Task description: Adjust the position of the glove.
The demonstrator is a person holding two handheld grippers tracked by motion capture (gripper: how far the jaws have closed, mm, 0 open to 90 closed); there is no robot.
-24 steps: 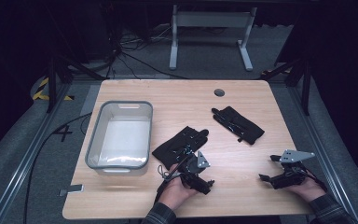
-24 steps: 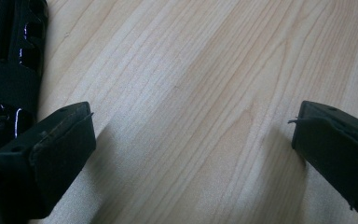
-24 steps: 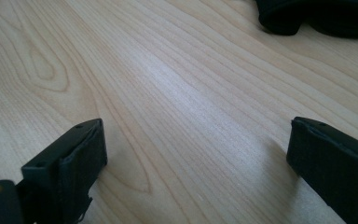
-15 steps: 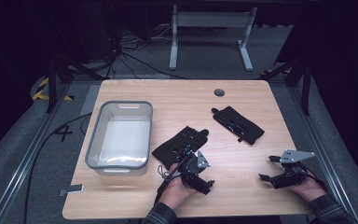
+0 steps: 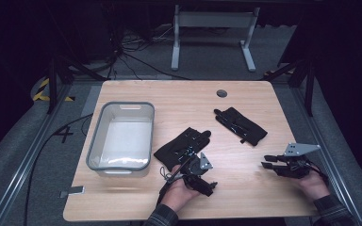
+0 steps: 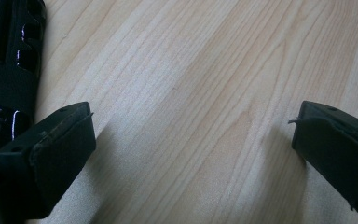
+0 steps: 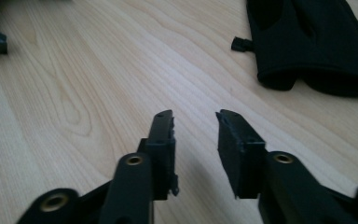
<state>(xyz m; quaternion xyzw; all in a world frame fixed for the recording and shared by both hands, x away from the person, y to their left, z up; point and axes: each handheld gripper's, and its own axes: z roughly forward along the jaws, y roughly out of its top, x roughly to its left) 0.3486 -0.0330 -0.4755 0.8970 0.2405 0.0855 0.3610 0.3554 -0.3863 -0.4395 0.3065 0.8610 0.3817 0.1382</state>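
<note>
Both grippers empty: left gripper (image 6: 191, 154) jaws wide; right gripper (image 7: 195, 135) slightly parted; glove (image 7: 317, 42) cropped.

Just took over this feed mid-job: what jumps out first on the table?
Two black gloves stand out on the pale wooden table: one glove lies near the middle, just ahead of the left gripper, whose jaws stand wide open over bare wood; the other glove lies farther back to the right. A clear plastic bin sits empty at the left, and the right gripper hovers open near the right edge.
</note>
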